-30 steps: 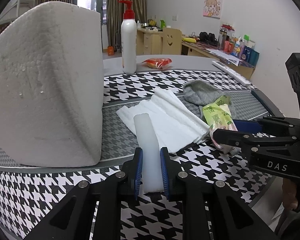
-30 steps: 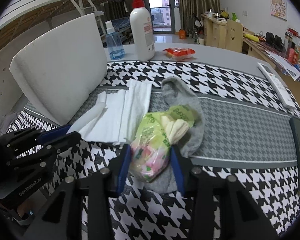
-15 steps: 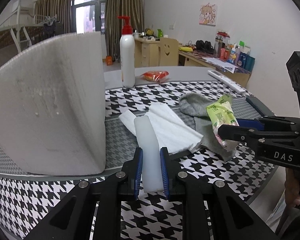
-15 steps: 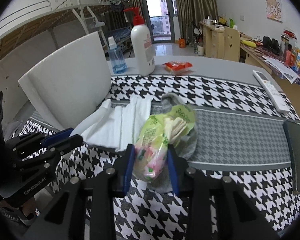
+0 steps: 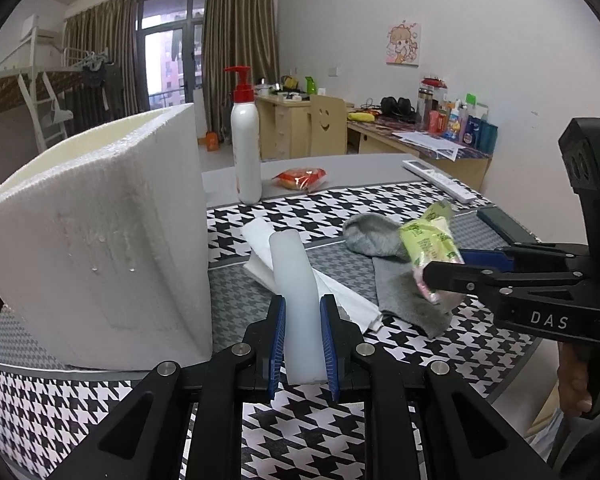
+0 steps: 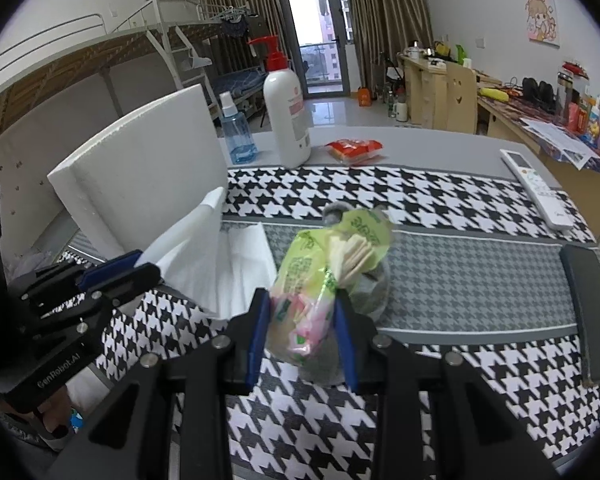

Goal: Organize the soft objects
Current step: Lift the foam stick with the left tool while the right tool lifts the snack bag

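My left gripper (image 5: 302, 344) is shut on a white foam strip (image 5: 294, 276) and holds it raised above the houndstooth cloth; the strip (image 6: 188, 236) also shows in the right wrist view. My right gripper (image 6: 300, 336) is shut on a green tissue packet (image 6: 320, 276) and holds it lifted over a grey sock (image 5: 384, 256). The packet (image 5: 432, 248) and right gripper (image 5: 460, 270) show at the right of the left wrist view. White folded tissues (image 6: 240, 272) lie on the cloth between the two grippers.
A big white foam block (image 5: 100, 240) stands at the left. A pump bottle (image 5: 246, 152), a blue spray bottle (image 6: 236, 132) and a red snack packet (image 5: 302, 178) stand at the back. A remote (image 6: 536, 188) and a dark phone (image 6: 588, 308) lie at the right.
Both grippers have risen from the cloth with their loads. The foam strip and the tissue packet are now lifted higher; the sock stays on the table.
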The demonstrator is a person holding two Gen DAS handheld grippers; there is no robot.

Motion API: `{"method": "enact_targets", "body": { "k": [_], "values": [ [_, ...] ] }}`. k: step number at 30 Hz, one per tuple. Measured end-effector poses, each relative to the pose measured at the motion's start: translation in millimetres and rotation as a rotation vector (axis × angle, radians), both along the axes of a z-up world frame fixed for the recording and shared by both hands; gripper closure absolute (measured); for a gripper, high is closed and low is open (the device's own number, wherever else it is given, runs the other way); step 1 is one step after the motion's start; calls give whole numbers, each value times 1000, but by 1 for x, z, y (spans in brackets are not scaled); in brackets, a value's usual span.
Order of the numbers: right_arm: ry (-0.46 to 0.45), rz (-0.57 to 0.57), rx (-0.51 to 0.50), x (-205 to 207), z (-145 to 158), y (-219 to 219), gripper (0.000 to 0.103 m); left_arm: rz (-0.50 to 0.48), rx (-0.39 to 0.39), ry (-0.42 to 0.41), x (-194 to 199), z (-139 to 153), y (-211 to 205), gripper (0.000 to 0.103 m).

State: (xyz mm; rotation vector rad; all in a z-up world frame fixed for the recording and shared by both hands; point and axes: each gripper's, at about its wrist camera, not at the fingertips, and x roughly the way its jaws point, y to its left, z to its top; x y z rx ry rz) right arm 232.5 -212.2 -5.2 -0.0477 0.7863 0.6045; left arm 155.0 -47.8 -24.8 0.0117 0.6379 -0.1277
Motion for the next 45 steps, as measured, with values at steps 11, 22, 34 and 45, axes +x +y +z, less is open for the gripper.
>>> {"method": "enact_targets", "body": {
  "k": [11,22,34,45],
  "values": [
    [26,86,-22,10,-8,43,67,7,-4,14,-1,-5,5,84],
    [72,101,-91,14,-31,63,67,19,-2,-1,-4,2,12,84],
    [73,90,-99,12,-33,63,67,27,22,-26,-14,11,15,83],
    [74,89,-92,13,-33,61,67,34,17,-23,-24,11,21,83]
  ]
}}
